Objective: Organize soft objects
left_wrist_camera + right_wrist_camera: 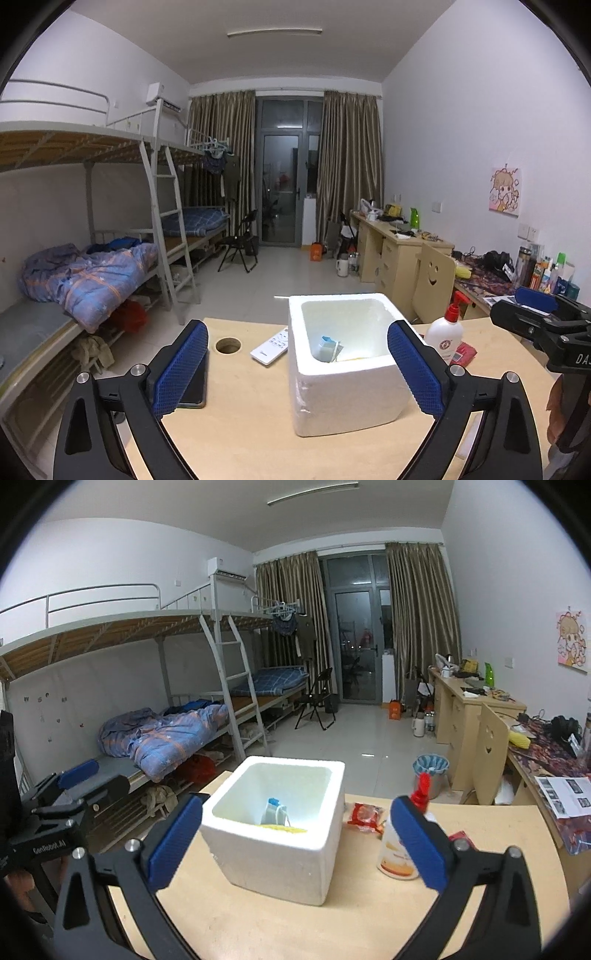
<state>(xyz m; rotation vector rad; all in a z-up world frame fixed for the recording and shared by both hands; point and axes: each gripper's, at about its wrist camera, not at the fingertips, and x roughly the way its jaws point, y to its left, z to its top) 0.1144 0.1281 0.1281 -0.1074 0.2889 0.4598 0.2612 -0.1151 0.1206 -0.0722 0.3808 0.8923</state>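
Observation:
A white foam box stands on the wooden table; it also shows in the right wrist view. Inside lie a small blue-and-grey soft item and something yellow. A red snack packet lies to the right of the box, by a pump bottle. My left gripper is open and empty, its jaws either side of the box. My right gripper is open and empty, above the box's near side.
A white remote, a dark phone and a round cable hole are left of the box. A second red packet lies behind the bottle. Bunk beds stand left, desks and a chair right.

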